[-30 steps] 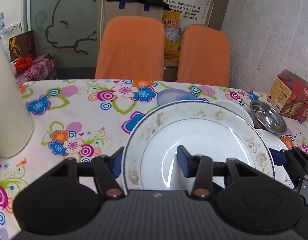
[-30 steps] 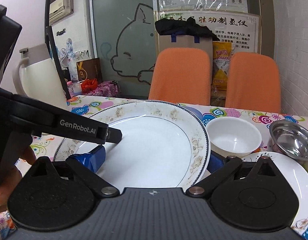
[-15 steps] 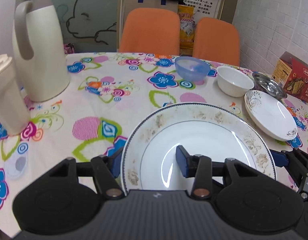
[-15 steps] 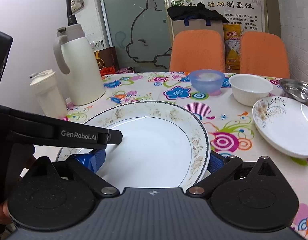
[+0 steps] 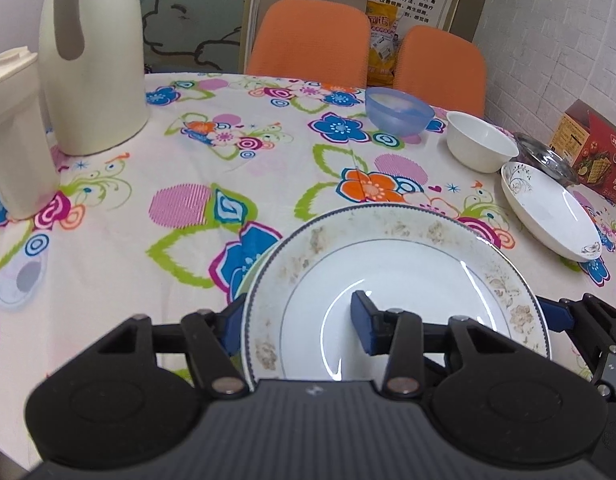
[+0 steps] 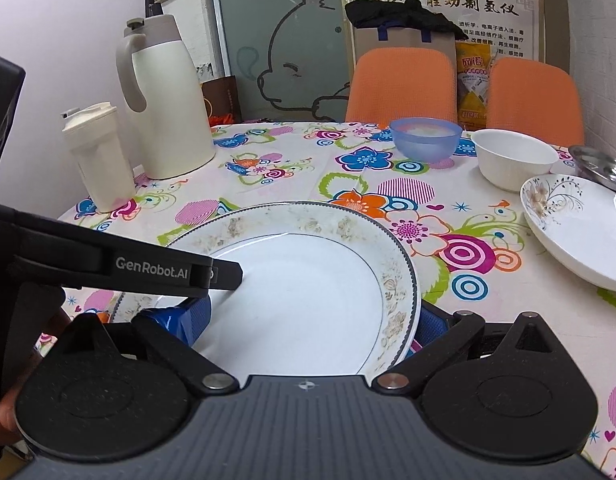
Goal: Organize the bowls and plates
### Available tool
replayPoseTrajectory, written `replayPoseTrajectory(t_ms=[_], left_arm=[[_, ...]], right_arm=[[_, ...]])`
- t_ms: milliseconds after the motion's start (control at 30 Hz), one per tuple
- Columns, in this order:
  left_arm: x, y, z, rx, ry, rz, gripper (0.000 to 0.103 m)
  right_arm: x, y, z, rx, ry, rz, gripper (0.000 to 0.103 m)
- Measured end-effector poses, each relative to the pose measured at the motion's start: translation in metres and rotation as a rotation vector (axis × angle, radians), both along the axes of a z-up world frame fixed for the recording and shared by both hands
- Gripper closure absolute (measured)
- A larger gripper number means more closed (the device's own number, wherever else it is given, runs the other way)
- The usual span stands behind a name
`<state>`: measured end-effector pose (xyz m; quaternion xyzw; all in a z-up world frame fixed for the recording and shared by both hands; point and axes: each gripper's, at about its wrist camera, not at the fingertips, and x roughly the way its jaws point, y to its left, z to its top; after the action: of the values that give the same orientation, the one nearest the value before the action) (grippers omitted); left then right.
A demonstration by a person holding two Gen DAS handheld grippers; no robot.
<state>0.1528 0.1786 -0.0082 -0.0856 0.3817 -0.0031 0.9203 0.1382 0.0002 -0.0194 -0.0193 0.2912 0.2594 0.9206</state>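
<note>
A large white plate with a faded floral rim hangs low over the flowered table's near side, held from both sides. My left gripper is shut on its left rim, one pad inside the plate and one outside. My right gripper is shut on the right side, with one finger under the rim. Farther right sit a blue bowl, a white bowl, a steel bowl and a smaller flower-painted plate.
A cream thermos jug and a cream tumbler stand at the table's left. A red box lies at the far right edge. Two orange chairs stand behind the table. A hand shows at bottom left.
Both grippers have carried the large plate back from the bowls toward the table's near side. The jug and tumbler have come into view. Both grips look unchanged.
</note>
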Motion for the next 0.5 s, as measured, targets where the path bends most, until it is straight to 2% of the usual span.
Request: replayPoseTrajectory(t_ms=[100,167,233,367,500], left_arm=[[0.001,0.000,-0.002,-0.006,-0.006,-0.012,0.058],[-0.002,-0.003,0.001,0.023,-0.033,-0.021,0.052],[-0.004,-0.007,0.006,0.045,-0.059,-0.029,0.041],[-0.008,-0.010,0.016,0.085,-0.101,-0.023,0.036],[-0.008,-0.008,0.023,0.058,-0.114,-0.019,0.032]], right_arm=[[0.005,-0.002,-0.003,-0.002,0.004,-0.007,0.014],[0.009,-0.004,-0.006,0.009,0.032,-0.011,0.014],[0.011,-0.005,-0.008,0.018,0.040,-0.001,0.015],[0.011,-0.016,-0.001,0.069,0.019,-0.034,0.015],[0.015,-0.033,0.007,0.112,0.026,-0.061,0.015]])
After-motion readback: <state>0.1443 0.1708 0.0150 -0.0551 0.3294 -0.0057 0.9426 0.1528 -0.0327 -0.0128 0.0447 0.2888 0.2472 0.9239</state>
